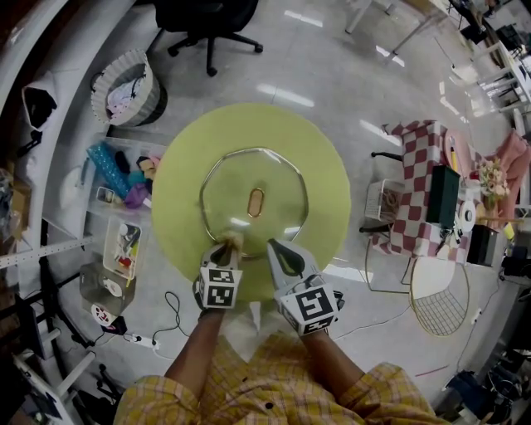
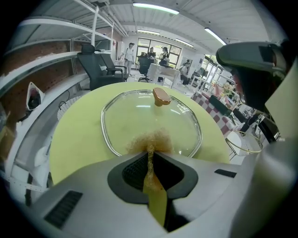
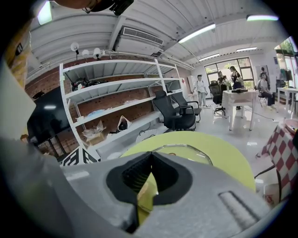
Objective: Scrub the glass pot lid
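At centre, a round yellow-green table (image 1: 178,191). Beyond its far edge, a black office chair (image 1: 207,17); left of that, a white basket (image 1: 126,87). At right, a red-and-white checked tablecloth (image 1: 419,166), with a round wire stool (image 1: 440,295) nearer. At left, clear bins (image 1: 123,249) of oddments.

Lid (image 1: 236,184): mid-frame, on table (image 1: 178,195).
Scrubber (image 1: 231,240): on lid's lower edge, in my left gripper (image 1: 226,246).
Right gripper (image 1: 274,247): beside it, right.

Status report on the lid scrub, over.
Left tongs shut on scrub pad, pad down on glass lid near its rim. Right tongs shut, empty, by the lid's near edge. Nothing in the way on the green table.
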A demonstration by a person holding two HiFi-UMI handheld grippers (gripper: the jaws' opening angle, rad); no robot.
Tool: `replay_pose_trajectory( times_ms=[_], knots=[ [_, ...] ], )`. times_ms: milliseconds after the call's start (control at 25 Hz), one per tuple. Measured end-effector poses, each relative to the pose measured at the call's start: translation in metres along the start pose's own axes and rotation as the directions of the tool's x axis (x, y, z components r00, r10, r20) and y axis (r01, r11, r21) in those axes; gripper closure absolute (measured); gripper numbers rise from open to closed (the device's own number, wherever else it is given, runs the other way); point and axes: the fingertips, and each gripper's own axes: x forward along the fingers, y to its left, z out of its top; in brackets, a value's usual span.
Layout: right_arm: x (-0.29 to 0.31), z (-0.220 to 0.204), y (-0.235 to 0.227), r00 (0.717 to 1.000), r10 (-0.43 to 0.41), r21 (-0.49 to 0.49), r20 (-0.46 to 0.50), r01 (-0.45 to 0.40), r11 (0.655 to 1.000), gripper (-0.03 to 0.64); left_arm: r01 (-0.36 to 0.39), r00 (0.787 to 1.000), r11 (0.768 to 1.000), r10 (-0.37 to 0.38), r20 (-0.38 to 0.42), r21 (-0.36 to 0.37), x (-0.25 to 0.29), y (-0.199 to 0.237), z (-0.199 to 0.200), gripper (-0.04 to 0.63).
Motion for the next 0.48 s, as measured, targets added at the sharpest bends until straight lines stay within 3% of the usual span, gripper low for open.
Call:
replay_pose_trajectory(
  times_ms=[480],
  knots=[
    [-0.007, -0.003, -0.002, 1.0, -0.003, -0.007, -0.001, 0.003, 1.0, 0.62, -0.042, 0.999, 0.999, 0.042, 0.018, -0.03, -0.001, 0.018, 0.011, 0.557]
  ],
)
